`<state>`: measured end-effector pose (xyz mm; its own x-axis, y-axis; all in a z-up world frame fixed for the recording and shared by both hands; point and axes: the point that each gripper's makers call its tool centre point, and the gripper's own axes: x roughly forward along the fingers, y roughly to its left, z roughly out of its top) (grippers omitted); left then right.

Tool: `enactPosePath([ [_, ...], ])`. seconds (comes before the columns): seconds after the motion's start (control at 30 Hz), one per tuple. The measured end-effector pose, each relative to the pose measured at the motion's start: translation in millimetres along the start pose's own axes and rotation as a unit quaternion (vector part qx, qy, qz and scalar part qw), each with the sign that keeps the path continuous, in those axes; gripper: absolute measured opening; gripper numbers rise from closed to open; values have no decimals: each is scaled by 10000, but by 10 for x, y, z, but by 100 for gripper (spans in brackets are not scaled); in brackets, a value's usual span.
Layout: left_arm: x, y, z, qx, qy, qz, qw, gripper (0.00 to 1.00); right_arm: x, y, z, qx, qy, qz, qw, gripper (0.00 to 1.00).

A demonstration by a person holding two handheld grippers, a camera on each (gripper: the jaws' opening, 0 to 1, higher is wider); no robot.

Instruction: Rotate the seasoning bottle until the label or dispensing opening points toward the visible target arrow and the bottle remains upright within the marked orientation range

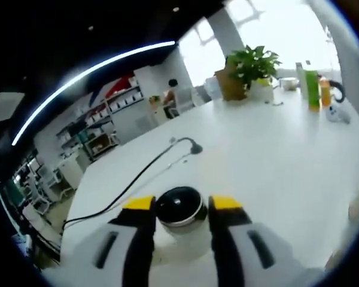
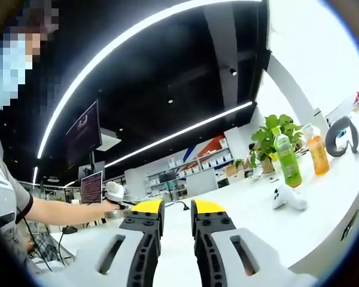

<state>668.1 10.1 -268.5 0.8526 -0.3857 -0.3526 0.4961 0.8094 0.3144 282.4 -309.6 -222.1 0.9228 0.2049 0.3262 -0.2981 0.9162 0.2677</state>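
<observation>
Left fingers (image 1: pixel 180 204) clasping seasoning bottle (image 1: pixel 180 215) on white table (image 1: pixel 275 161); right fingers (image 2: pixel 177 207) narrow, empty, under dark ceiling (image 2: pixel 167 72).

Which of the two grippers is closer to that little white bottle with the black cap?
The left. The seasoning bottle stands between the left gripper jaws. The right gripper is raised off the table, its jaws nearly together with nothing between them.

Bright window (image 1: pixel 269 24) glare, soft blur, fisheye-warped edges.

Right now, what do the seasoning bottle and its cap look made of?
Seasoning bottle: white, opaque body, probably plastic or ceramic; too blurred to settle. Cap: glossy black dome with a bright highlight, likely plastic, above a shiny silvery band that looks metallic.
</observation>
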Motion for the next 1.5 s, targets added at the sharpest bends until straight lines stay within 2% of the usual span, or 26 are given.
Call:
enactPosePath([
  [0.07, -60, -18, 2, -212, -24, -55, 9998, 33, -5, 14, 20, 16, -36, 26, 10000, 16],
  [0.13, -96, -18, -16, 74, -61, -25, 10000, 33, -16, 40, 57, 83, -135, 88, 9998, 16],
  [0.17, -99, -26, -50, 71, -30, -25, 10000, 33, -21, 78, 107, 170, -281, 177, 9993, 16],
  [0.23, -105, -24, -108, 119, 43, -12, 9999, 33, -39, 97, 148, 211, -327, 216, 9990, 17],
  [0.4, -245, -53, -101, -134, -125, -62, 9998, 33, -66, 118, 260, 153, -490, 241, 9984, 17],
  [0.6, -535, -149, -99, -63, -311, -168, 9994, 33, -42, 135, 213, 216, -441, 262, 9984, 16],
  [0.77, -784, -214, -279, 10, -269, -266, 9993, 33, -33, 182, 206, 249, -448, 328, 9981, 16],
  [0.83, -880, -199, -326, -203, -358, -254, 9988, 33, -34, 205, 210, 262, -458, 354, 9980, 15],
  [0.9, -949, -177, -384, -220, -340, -258, 9988, 33, -35, 267, 217, 283, -441, 455, 9976, 11],
  [1.0, -1068, -128, -445, -229, -351, -209, 9989, 33, -24, 352, 224, 198, -453, 542, 9973, 12],
  [1.07, -1180, -143, -376, -426, -608, -260, 9969, 33, -24, 374, 223, 210, -459, 582, 9970, 12],
  [1.17, -1320, -178, -362, -479, -613, -337, 9964, 33, -20, 384, 212, 236, -450, 588, 9970, 12],
  [1.3, -1499, -303, -363, -222, -684, -398, 9966, 33, -10, 418, 178, 285, -398, 635, 9968, 12],
  [1.5, -1710, -428, -472, -457, -757, -598, 9943, 33, 1, 447, 168, 291, -358, 686, 9966, 12],
])
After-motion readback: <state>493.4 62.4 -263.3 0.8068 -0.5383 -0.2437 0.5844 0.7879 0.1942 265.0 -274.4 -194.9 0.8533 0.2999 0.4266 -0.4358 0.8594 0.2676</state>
